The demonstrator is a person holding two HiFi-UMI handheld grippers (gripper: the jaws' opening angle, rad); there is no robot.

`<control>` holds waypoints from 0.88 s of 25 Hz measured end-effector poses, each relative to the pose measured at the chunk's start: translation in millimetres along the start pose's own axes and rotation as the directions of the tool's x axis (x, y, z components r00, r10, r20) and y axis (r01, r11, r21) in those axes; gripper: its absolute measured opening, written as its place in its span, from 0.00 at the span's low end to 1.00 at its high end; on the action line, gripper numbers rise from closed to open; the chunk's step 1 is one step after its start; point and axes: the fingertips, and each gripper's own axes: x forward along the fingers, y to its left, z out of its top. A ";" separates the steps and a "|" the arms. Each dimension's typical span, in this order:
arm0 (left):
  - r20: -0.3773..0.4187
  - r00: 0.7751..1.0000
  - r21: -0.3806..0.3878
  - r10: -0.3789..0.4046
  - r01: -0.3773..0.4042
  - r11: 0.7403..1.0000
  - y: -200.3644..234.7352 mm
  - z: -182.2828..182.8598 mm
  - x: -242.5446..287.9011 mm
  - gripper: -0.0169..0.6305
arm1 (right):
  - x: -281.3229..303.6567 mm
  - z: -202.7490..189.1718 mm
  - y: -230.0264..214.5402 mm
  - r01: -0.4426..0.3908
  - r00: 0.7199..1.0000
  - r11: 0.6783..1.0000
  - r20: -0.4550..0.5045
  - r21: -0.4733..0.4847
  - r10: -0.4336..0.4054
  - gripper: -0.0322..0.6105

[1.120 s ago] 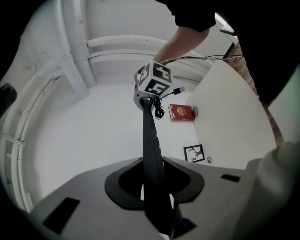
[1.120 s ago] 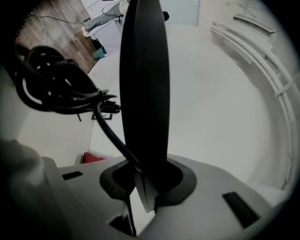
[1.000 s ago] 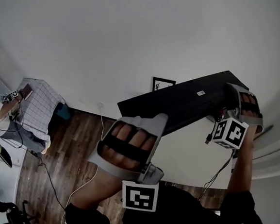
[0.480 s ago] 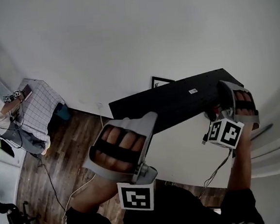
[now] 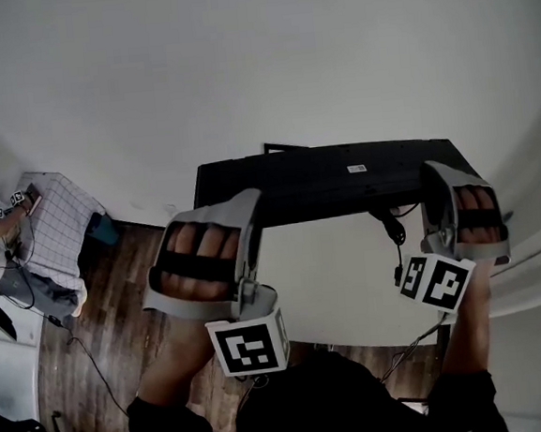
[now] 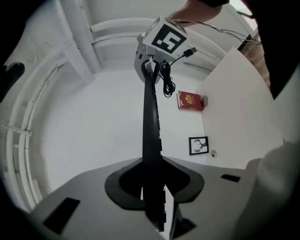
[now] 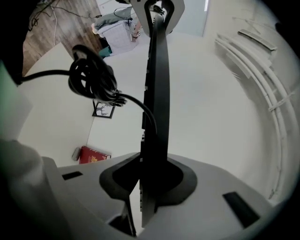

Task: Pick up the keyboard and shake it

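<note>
The black keyboard (image 5: 324,182) is held level in the air, clear of the white table (image 5: 338,289), with the left gripper (image 5: 248,208) pinching its left end and the right gripper (image 5: 432,182) pinching its right end.

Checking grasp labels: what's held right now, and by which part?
The keyboard, gripped at both short ends. The left gripper is closed on the end at the head view's left, and the right gripper on the opposite end.
</note>
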 end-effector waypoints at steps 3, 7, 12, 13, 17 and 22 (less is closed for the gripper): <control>0.021 1.000 0.005 0.005 -0.005 1.000 -4.6 0.2 27.0 0.18 | 0.2 -6.7 2.9 -0.005 0.999 1.000 -0.047 -0.013 0.005 0.20; 0.067 0.998 0.006 0.013 -0.013 1.000 -7.1 14.4 43.8 0.18 | -12.1 -22.1 8.7 -0.010 0.995 1.000 -0.104 -0.017 0.008 0.20; 0.150 0.989 0.021 -0.010 0.007 1.000 -22.7 90.7 73.8 0.17 | -34.8 -92.5 38.6 -0.037 0.981 0.999 -0.190 0.006 0.037 0.20; 0.171 0.985 0.019 -0.017 0.013 1.000 -21.9 96.3 71.1 0.17 | -47.1 -95.8 37.6 -0.045 0.976 0.999 -0.212 0.004 0.045 0.20; 0.232 0.972 0.006 -0.035 0.035 0.999 -21.3 97.1 63.5 0.17 | -74.5 -90.7 33.0 -0.066 0.962 0.998 -0.265 0.016 0.068 0.20; 0.274 0.960 0.060 -0.065 0.050 0.997 -34.2 97.5 63.0 0.20 | -76.6 -88.2 32.3 -0.105 0.950 0.993 -0.291 0.054 0.116 0.20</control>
